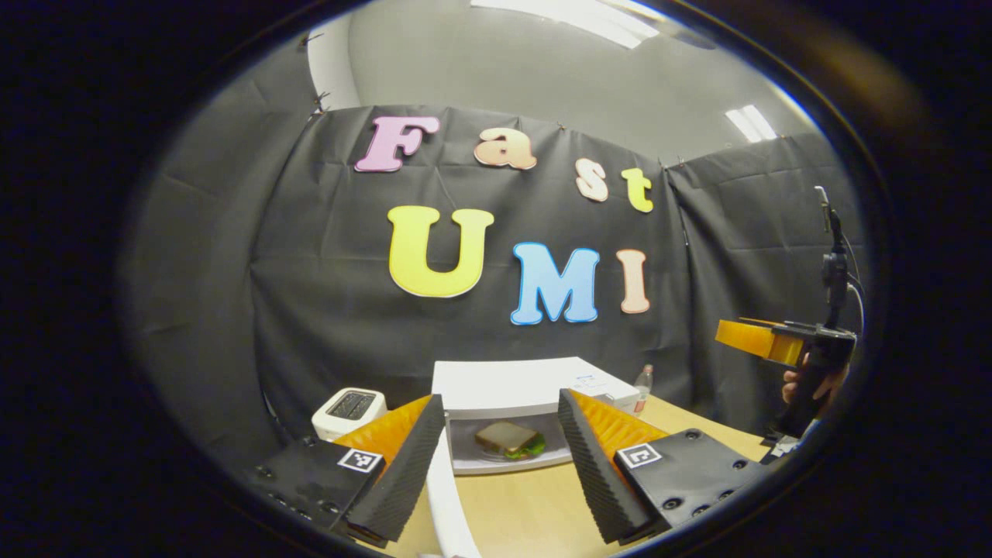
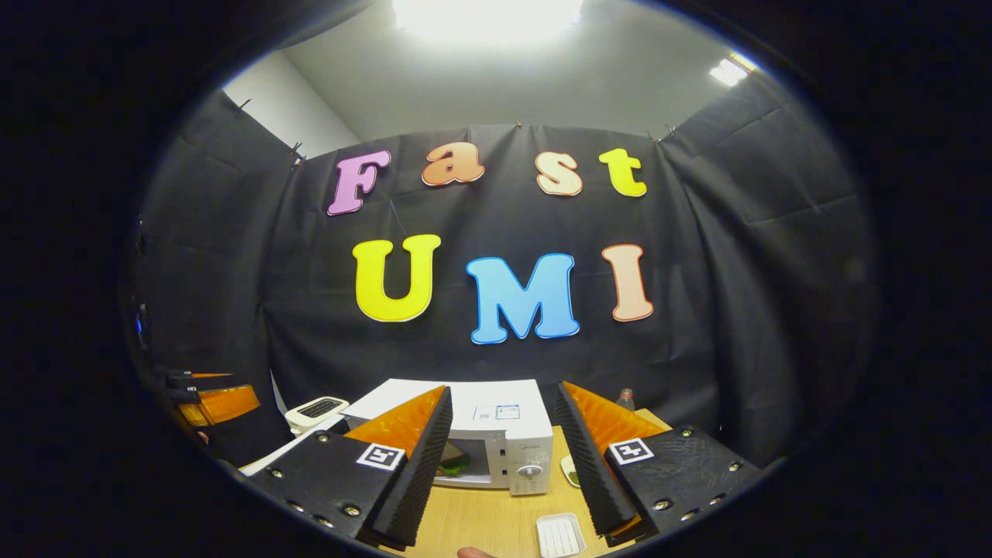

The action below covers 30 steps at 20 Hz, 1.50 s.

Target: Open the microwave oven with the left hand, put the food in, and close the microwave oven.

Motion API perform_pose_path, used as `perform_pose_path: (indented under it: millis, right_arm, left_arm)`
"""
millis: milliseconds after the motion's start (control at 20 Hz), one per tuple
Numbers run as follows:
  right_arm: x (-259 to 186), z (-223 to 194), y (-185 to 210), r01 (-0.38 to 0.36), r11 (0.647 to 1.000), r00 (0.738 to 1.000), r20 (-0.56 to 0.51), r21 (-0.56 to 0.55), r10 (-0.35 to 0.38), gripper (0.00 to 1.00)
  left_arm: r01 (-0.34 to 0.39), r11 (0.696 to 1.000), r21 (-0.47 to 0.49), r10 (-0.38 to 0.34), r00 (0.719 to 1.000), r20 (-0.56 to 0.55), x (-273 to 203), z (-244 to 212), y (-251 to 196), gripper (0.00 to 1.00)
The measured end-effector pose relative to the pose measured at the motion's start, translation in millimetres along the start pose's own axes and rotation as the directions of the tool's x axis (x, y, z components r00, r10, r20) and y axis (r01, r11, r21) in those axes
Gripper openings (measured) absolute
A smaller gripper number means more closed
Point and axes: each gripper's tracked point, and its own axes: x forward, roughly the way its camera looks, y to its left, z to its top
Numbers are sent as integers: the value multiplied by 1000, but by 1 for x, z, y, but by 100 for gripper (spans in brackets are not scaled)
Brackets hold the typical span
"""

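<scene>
The white microwave (image 1: 511,380) stands on the wooden table with its door (image 1: 446,496) swung open toward me on the left. Inside, a sandwich (image 1: 508,440) with green lettuce lies on a plate. My left gripper (image 1: 500,397) is open in front of the cavity, holding nothing, with the door's edge just beside its left finger. The right gripper (image 1: 748,333) hovers off to the right, a hand (image 1: 806,384) on its grip. In the right gripper view, my right gripper (image 2: 504,389) is open and empty, facing the microwave (image 2: 496,415) and the sandwich (image 2: 457,463) inside.
A white toaster (image 1: 349,411) sits left of the microwave and a small bottle (image 1: 643,382) behind its right side. In the right gripper view, a white ridged tray (image 2: 560,535) and a small dish (image 2: 570,469) lie on the table (image 2: 488,519) right of the control panel (image 2: 529,470).
</scene>
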Motion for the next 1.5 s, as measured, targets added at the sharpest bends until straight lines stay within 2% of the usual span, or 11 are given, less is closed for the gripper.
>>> perform_pose_path:
  millis: [50,150,300,550,600,650,1000,1050,1200,1450,1500]
  right_arm:
    - [-2,0,0,0,1000,1000,6,-9,0,81]
    - [-3,2,5,-12,1000,999,30,-17,12,81]
    - [-4,3,7,-13,1000,999,30,-9,14,81]
    - [2,-14,18,-2,1000,1000,-11,23,3,82]
    - [3,-16,20,-1,1000,1000,-14,23,1,95]
    - [0,-16,22,-1,1000,1000,-17,24,1,99]
    - [-3,-21,25,18,1000,999,-37,16,-18,98]
    - [-3,-19,24,19,1000,999,-32,15,-19,98]
    - [-3,-20,22,25,1000,999,-29,14,-24,98]
    - [-1,-20,9,65,998,997,-41,-6,-65,98]
    - [-2,-18,7,71,997,997,-40,3,-71,99]
  left_arm:
    - [15,999,-28,-15,1000,-11,-2,-2,-3,94]
    - [24,996,-91,-27,999,-38,-11,-11,2,60]
    - [-123,990,-69,116,988,-101,-28,-33,58,10]
    - [-198,980,-5,193,959,-209,-68,-82,110,7]
    - [-201,979,16,199,952,-234,-73,-94,116,7]
    - [-194,980,33,196,947,-256,-78,-104,119,7]
    - [-38,999,31,47,920,-390,-80,-173,81,10]
    - [-19,999,27,29,913,-407,-82,-180,74,7]
    - [-8,1000,17,15,913,-409,-82,-179,66,7]
    - [69,998,14,-58,909,-412,-75,-178,30,10]
    - [84,996,5,-75,909,-411,-71,-178,21,7]
